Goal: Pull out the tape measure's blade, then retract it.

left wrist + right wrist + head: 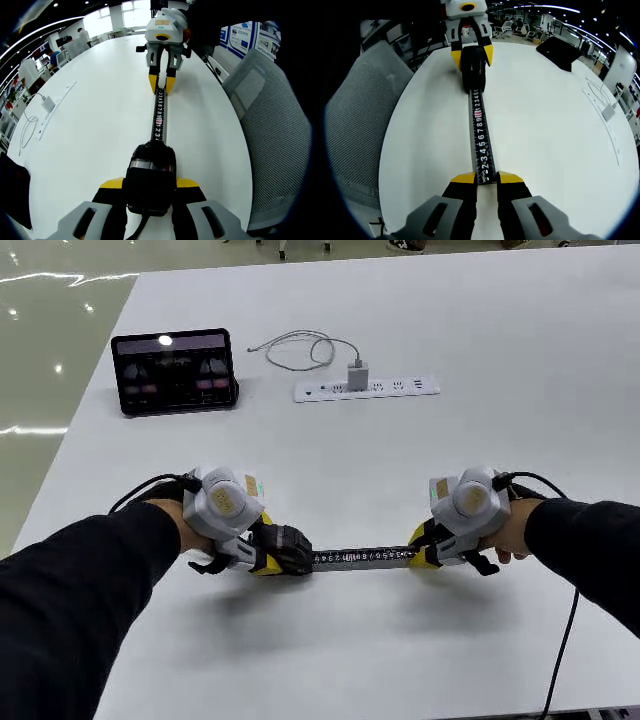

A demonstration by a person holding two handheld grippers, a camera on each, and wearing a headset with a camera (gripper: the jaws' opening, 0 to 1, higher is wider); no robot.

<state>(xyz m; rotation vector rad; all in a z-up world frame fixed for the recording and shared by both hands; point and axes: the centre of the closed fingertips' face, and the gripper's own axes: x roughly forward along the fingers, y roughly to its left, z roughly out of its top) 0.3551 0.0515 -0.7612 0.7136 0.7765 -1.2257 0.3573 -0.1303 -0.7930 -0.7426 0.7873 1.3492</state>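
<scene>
A black tape measure case [287,547] lies on the white table [330,470], with my left gripper [262,558] shut on its sides. In the left gripper view the case [150,175] sits between the yellow-tipped jaws of my left gripper [150,184]. A short length of the blade [364,557] runs rightward, flat along the table. My right gripper [424,550] is shut on its end. In the right gripper view the numbered blade [479,130] stretches from my right gripper [487,178] to the case [473,65].
A dark tablet [174,370] stands at the back left. A white power strip [366,389] with a charger [357,373] and looped cable lies behind the grippers. A grey mesh chair [270,125] stands off the table's near edge.
</scene>
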